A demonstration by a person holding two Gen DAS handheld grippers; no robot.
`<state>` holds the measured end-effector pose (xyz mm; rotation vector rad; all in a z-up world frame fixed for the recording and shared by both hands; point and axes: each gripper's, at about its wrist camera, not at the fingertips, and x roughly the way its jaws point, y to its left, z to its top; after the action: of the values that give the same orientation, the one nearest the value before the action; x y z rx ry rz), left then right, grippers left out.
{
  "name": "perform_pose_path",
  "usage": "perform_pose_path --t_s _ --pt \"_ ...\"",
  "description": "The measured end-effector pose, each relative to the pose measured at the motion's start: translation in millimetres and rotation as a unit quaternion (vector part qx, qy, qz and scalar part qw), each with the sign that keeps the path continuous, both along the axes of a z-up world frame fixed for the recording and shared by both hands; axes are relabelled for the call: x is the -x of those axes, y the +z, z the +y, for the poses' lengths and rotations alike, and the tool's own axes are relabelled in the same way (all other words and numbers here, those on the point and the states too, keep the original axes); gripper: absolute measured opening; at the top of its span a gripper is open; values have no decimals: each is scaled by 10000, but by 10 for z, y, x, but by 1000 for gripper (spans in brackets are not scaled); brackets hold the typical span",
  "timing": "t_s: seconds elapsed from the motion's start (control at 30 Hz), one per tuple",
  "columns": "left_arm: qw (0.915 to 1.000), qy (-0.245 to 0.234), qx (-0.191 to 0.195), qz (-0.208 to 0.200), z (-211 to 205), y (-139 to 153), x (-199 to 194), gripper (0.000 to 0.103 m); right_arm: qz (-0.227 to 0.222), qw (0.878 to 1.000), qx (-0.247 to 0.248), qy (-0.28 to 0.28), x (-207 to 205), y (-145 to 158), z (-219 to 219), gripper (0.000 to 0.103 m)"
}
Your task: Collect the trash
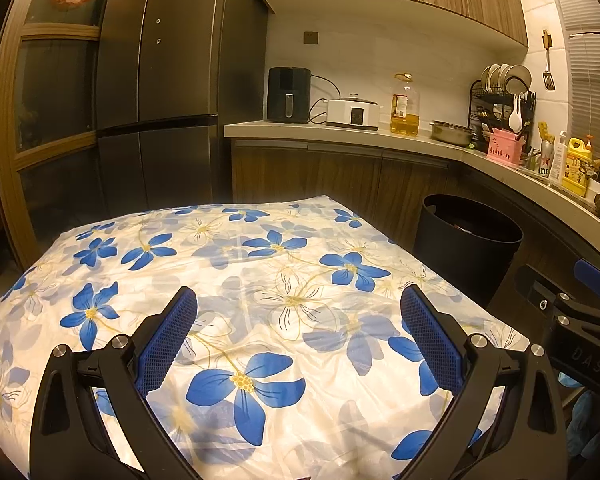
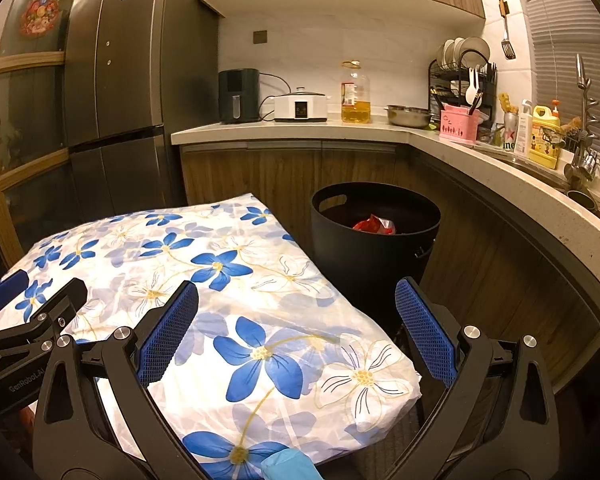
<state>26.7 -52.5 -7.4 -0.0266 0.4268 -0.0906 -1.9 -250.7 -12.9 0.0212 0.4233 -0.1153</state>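
A black round bin (image 2: 374, 240) stands on the floor beyond the table's right corner, with red crumpled trash (image 2: 374, 225) inside it. The same bin (image 1: 466, 246) shows at the right in the left wrist view. My left gripper (image 1: 298, 334) hovers open over the table with the blue-flowered cloth (image 1: 236, 280), nothing between its blue pads. My right gripper (image 2: 296, 330) is open too, above the table's right corner (image 2: 380, 384), holding nothing. In the right wrist view the left gripper (image 2: 24, 308) appears at the left edge. No loose trash shows on the cloth.
A dark fridge (image 1: 160, 80) stands behind the table. The L-shaped counter (image 2: 380, 128) carries an air fryer (image 2: 239, 96), a cooker (image 2: 300, 108), an oil bottle (image 2: 355, 94), a metal bowl (image 2: 408, 116), a dish rack (image 2: 462, 76) and bottles by the sink (image 2: 580, 196). A blue scrap (image 2: 288, 466) shows at the bottom edge.
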Motion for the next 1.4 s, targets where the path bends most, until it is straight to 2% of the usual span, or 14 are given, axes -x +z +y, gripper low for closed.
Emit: perform_pose_path --t_s 1.4 --pt "10000 36 -9 1 44 -2 -13 97 0 10000 -17 1 -17 -11 16 98"
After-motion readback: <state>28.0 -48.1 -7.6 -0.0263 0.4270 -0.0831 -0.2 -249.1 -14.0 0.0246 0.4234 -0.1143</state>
